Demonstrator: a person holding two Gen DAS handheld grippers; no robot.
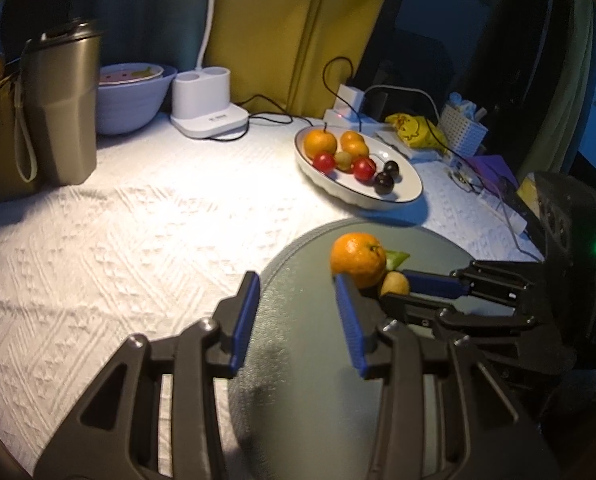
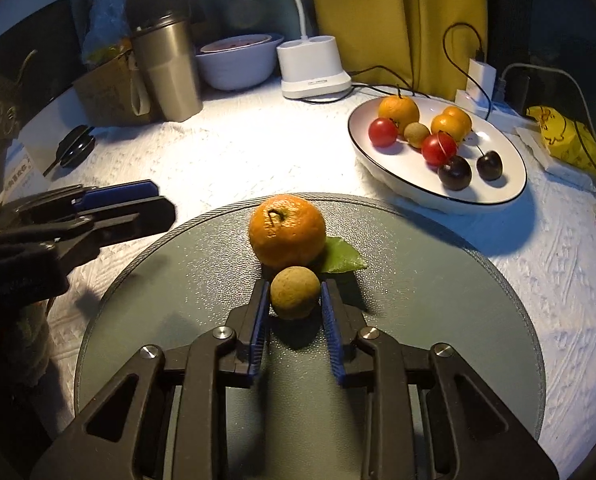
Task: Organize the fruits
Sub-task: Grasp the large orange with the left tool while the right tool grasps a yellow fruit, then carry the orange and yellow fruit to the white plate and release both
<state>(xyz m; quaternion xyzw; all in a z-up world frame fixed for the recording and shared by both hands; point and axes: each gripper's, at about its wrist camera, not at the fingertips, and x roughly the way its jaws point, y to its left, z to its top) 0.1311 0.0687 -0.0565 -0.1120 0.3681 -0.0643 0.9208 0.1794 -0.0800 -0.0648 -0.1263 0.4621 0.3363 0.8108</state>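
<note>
On a round grey board (image 2: 418, 300) lie an orange (image 2: 286, 232) with a green leaf (image 2: 344, 258) and, just in front of it, a small brown longan (image 2: 295, 294). My right gripper (image 2: 294, 286) is shut on the longan, one blue pad pressed against each side. The left wrist view shows the same grip from the side, the longan (image 1: 395, 283) beside the orange (image 1: 358, 258). My left gripper (image 1: 295, 284) hangs open over the board's left part with nothing between its fingers. A white oval plate (image 2: 510, 160) behind holds oranges, red tomatoes, a longan and dark cherries.
A metal tumbler (image 1: 63, 104), a white bowl (image 1: 133, 96) and a white lamp base (image 1: 205, 104) stand at the back. Chargers and black cables, a yellow packet (image 1: 416, 130) and a white basket (image 1: 462, 128) crowd the far right. White textured cloth covers the table.
</note>
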